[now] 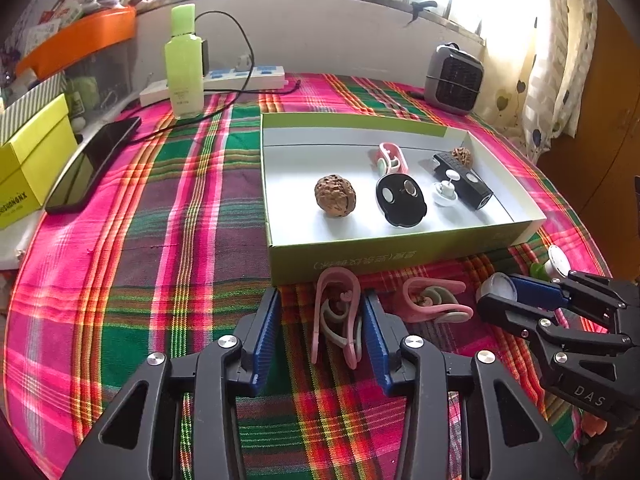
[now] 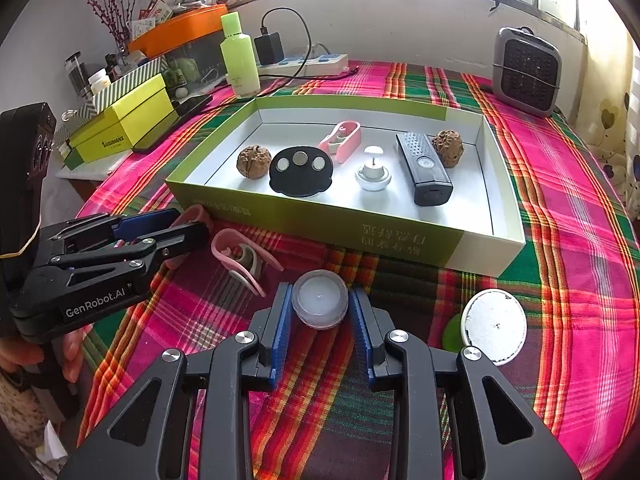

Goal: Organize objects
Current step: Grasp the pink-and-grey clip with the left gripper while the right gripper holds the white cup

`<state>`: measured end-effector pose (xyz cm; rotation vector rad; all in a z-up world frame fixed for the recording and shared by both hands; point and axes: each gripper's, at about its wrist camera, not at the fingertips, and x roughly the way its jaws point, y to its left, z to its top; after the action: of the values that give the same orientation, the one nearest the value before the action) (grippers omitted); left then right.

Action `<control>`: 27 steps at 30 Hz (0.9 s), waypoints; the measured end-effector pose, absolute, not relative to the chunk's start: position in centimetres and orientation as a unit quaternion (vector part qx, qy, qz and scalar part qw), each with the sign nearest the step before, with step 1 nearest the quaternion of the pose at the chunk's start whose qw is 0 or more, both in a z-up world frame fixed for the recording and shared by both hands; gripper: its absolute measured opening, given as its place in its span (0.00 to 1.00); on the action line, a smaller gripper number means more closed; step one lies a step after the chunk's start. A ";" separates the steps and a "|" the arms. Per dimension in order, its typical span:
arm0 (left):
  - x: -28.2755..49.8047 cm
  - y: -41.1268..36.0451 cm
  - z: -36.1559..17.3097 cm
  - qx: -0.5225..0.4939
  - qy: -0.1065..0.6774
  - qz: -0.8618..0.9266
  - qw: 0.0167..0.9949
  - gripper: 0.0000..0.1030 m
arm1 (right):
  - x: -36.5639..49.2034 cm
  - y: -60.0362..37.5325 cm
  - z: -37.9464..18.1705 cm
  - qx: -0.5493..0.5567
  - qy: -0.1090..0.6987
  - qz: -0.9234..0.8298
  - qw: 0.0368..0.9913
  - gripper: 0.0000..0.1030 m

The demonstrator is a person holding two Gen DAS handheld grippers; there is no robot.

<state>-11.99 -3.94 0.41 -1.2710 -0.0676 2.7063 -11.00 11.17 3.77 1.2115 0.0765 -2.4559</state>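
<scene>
A pink and grey clip [image 1: 336, 320] lies on the plaid cloth between the blue pads of my left gripper [image 1: 320, 296]. The right pad is against it, while a strip of cloth shows between the clip and the left pad. My right gripper [image 2: 322, 292] is shut on a small round clear jar [image 2: 319, 304], also seen in the left wrist view [image 1: 500, 286]. A second pink clip [image 2: 240, 256] lies between the two grippers. Just beyond stands a shallow green box [image 2: 320, 220] holding two walnuts, a black disc [image 2: 301, 172], a pink clip, a white knob and a black device.
A white round lid [image 2: 494, 328] with a green piece lies right of my right gripper. At the back stand a green bottle [image 2: 240, 60], a power strip, a grey heater [image 2: 526, 72], a phone [image 1: 92, 164] and yellow boxes [image 2: 120, 132]. A hand [image 2: 68, 352] holds the left gripper.
</scene>
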 end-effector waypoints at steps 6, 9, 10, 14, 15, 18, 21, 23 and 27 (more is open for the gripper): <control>-12.1 -4.0 0.4 -0.424 -0.020 0.903 0.068 0.31 | -11.0 11.3 3.7 0.432 0.025 -0.879 0.200 0.29; -12.1 -4.1 0.4 -0.424 -0.021 0.903 0.064 0.28 | -11.1 11.3 3.7 0.432 0.023 -0.879 0.200 0.29; -12.1 -4.1 0.4 -0.424 -0.021 0.903 0.063 0.26 | -11.1 11.3 3.7 0.432 0.022 -0.879 0.200 0.29; -12.1 -4.3 0.4 -0.424 -0.024 0.904 0.058 0.21 | -11.1 11.3 3.7 0.432 0.023 -0.879 0.200 0.29; -12.1 -4.3 0.4 -0.424 -0.025 0.904 0.058 0.21 | -11.1 11.4 3.7 0.431 0.023 -0.880 0.200 0.29; -12.1 -4.4 0.4 -0.424 -0.024 0.904 0.057 0.21 | -11.1 11.4 3.7 0.431 0.022 -0.880 0.200 0.29; -12.1 -4.4 0.4 -0.423 -0.024 0.904 0.056 0.21 | -11.1 11.3 3.7 0.431 0.021 -0.880 0.200 0.29; -12.1 -4.4 0.4 -0.424 -0.024 0.904 0.056 0.21 | -11.1 11.3 3.7 0.431 0.022 -0.880 0.199 0.29; -12.1 -4.4 0.4 -0.424 -0.025 0.903 0.057 0.21 | -11.1 11.3 3.8 0.430 0.024 -0.880 0.199 0.29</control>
<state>-12.06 -4.42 0.44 -1.2868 -0.0745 2.7390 -11.07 11.27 3.76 1.2034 0.0678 -2.4627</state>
